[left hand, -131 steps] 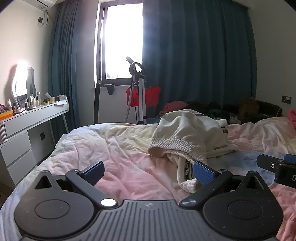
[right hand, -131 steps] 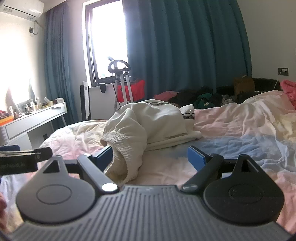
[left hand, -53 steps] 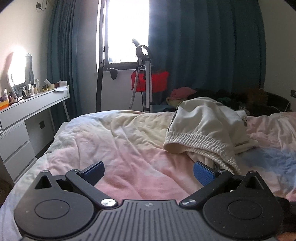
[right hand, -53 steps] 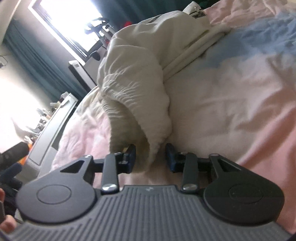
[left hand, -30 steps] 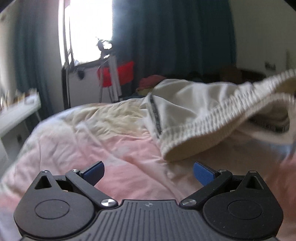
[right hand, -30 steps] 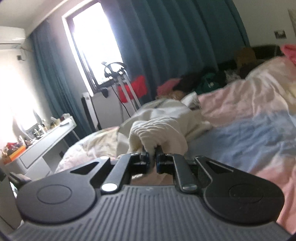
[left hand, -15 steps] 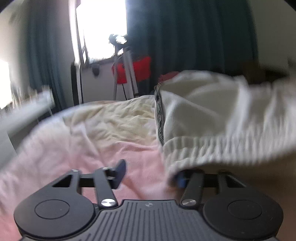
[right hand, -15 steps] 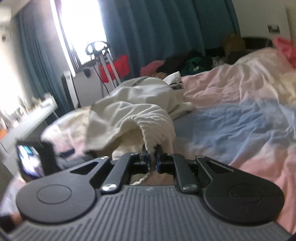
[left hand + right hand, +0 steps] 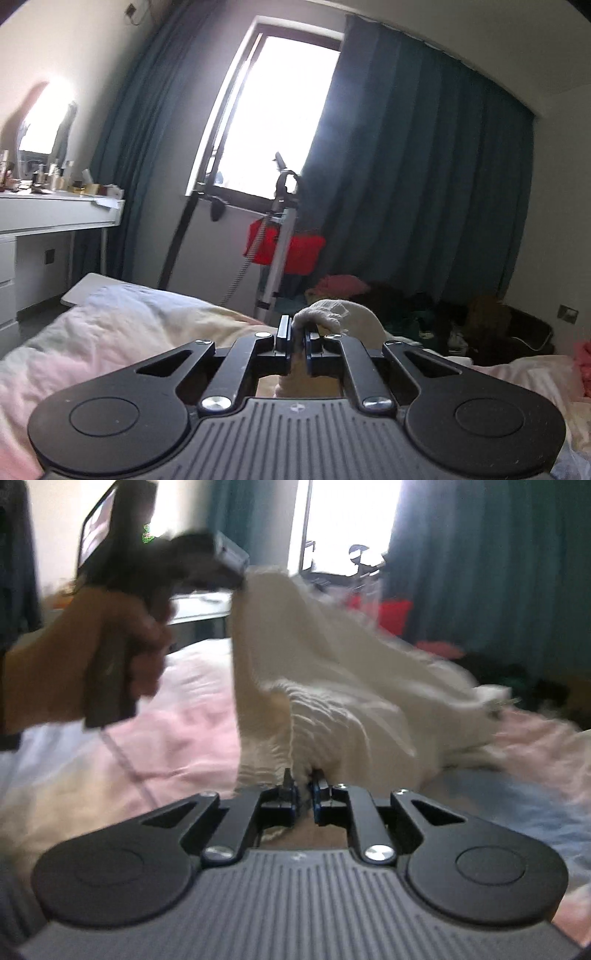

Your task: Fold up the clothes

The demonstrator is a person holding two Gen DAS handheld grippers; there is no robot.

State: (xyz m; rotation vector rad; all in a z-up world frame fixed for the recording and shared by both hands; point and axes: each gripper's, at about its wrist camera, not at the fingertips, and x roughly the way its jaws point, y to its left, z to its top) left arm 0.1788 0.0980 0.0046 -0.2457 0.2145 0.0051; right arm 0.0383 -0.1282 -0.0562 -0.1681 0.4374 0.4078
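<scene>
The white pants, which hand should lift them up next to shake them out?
Probably the left gripper: it already pinches the white pants high in the air. The right gripper grips the waistband low, near the bed.

Both claws are pinched closed, left claw (image 9: 297,335) raised (hand-held) above right claw (image 9: 303,796).
</scene>
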